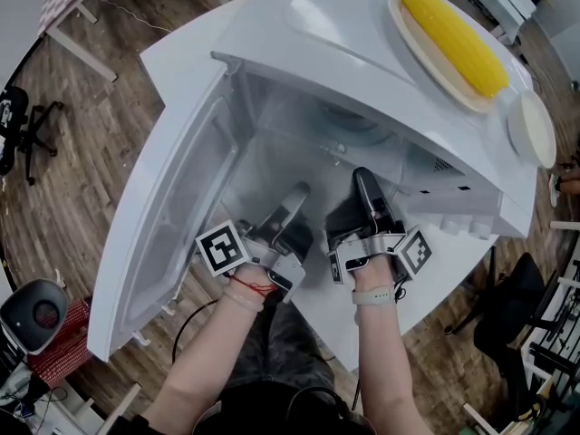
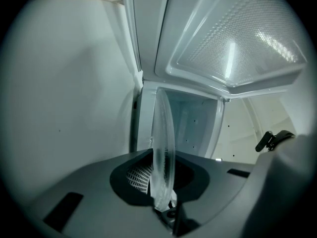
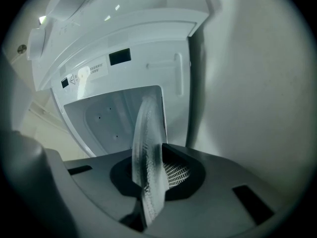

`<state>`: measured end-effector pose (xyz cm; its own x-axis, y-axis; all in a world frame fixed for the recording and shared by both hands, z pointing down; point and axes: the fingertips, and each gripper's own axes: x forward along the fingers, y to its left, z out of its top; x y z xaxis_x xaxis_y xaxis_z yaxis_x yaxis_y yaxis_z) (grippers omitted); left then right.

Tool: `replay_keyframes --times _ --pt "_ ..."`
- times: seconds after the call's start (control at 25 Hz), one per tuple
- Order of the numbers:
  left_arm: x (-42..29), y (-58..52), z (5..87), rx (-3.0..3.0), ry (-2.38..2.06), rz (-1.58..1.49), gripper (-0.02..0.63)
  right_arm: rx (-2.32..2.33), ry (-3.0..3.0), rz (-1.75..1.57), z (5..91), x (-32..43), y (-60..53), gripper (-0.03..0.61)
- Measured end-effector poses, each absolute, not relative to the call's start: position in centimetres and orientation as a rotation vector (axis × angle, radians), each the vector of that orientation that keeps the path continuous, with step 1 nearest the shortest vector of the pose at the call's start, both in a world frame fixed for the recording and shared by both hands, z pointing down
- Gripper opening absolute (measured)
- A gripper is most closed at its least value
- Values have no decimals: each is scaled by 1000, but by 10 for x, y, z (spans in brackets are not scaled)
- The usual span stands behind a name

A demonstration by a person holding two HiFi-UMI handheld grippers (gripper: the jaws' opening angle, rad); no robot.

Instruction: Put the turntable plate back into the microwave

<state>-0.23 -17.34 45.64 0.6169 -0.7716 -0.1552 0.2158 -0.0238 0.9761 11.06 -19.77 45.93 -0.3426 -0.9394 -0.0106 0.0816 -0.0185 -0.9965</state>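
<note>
Starting close in: pinching the turntable plate (image 2: pixel 162 143) by its rim with the left gripper (image 2: pixel 163 182), jaws closed tight onto the glass, seen edge-on between them. Same on the other side: clamping the opposite rim with the right gripper (image 3: pixel 148 182), shut down on a thin lip of ribbed glass. Holding it between the two tools right at the mouth of the microwave (image 1: pixel 362 25), reaching into the cavity (image 1: pixel 299 152), and not yet laid flat on the floor, as far as can be judged.

Risky, by the look of it. Only a narrow bite on smooth glass each side, so liable to lever out and drop with any twist or uneven push from one hand. Worth watching the door (image 1: pixel 172 207), swung wide on the left, and the opening's frame; easy to clip either with the rim, chip the glass or lose the grip. Can't make out the hub in the cavity floor, so could well land off-centre and rock.

Further off, up on the roof: a corn cob (image 1: pixel 453 39) on a tan dish (image 1: pixel 412 34), and a small white dish (image 1: pixel 532 127) beside it. Likely to slide given a hard bump to the cabinet.
</note>
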Motion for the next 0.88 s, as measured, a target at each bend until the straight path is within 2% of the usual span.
replay_keyframes --times 0.88 --pt "16 -172 452 1345 -448 -835 43 -932 1400 -1531 455 115 -194 43"
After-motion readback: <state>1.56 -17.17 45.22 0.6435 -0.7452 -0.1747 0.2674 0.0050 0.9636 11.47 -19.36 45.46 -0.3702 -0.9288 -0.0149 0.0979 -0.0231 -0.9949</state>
